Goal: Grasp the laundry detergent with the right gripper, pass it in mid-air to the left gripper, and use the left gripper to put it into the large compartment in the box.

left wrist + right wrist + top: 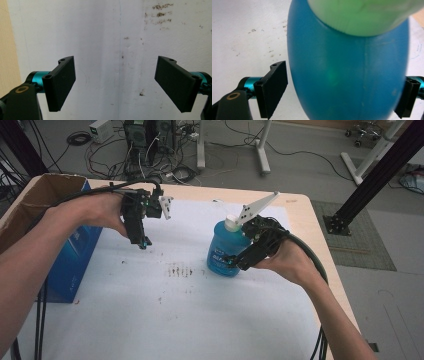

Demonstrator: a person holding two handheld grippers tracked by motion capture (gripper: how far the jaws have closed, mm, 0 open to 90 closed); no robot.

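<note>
A blue bottle (224, 251) with a white cap (230, 223) stands upright on the white sheet, right of centre. My right gripper (235, 261) reaches it from the right, low on its body. In the right gripper view the bottle (347, 75) stands between the wide-apart jaws of the right gripper (339, 100). The left jaw is a little clear of it and the right jaw is at its edge. My left gripper (142, 242) hangs above the sheet at the left, pointing down. Seen in its own view, the left gripper (115, 85) is open over bare stained paper.
A white paper sheet (165, 310) with brown stains (179, 270) covers the wooden table (306, 215). An open cardboard box (30, 200) and a blue box (75, 262) sit at the left edge. Cables and equipment lie on the floor behind.
</note>
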